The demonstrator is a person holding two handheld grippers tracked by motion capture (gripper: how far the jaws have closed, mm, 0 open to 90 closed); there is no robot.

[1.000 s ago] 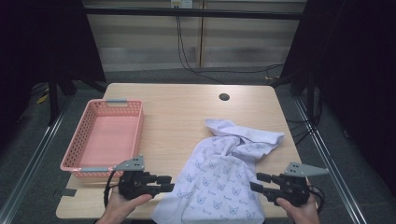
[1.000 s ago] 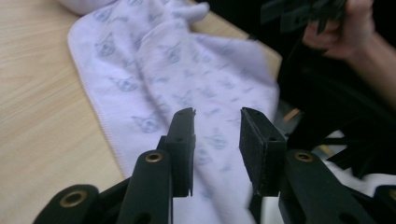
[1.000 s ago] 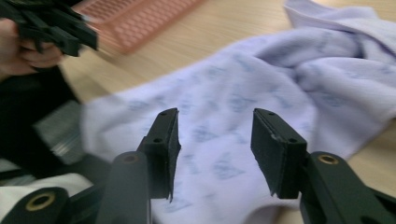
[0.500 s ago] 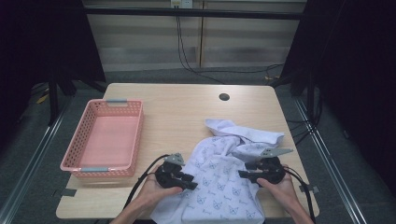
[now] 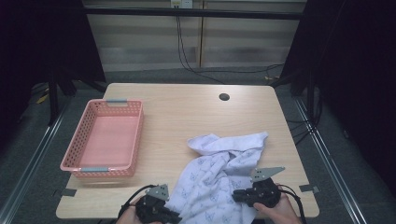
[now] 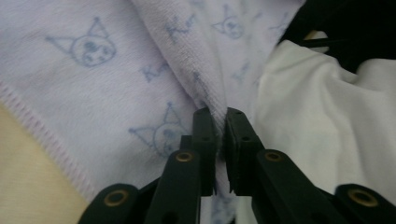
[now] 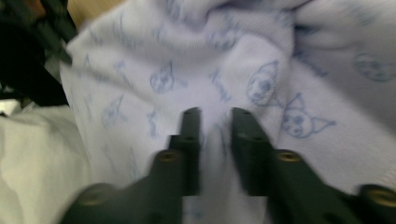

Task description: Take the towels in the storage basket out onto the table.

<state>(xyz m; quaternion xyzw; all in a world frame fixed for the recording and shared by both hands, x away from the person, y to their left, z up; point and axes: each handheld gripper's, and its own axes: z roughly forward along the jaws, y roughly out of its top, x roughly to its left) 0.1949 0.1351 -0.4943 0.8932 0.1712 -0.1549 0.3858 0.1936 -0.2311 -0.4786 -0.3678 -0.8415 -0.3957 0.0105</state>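
1. Right of the pink basket (image 5: 102,140), on the surface (image 5: 187,109), lies the printed towel (image 5: 219,177), its near end between both grippers.
2. The left gripper (image 6: 220,122), whose jaws have just been closing, is narrow and pinches a towel fold.
3. The right gripper (image 7: 215,122) has just been closing too, with towel between its jaws; whether it grips I cannot tell.
4. The towel runs from the near edge away toward the far right.
5. It carries cat-face prints; the lettering is unreadable.

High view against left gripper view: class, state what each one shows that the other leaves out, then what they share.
High view alone: the pink basket, the wooden table with its dark round hole, and the right gripper at the cloth's near right edge. Left gripper view alone: the black jaws pinching a fold of cloth, the blue cat-face print up close, a stitched hem. Both: the white printed towel and the left gripper.
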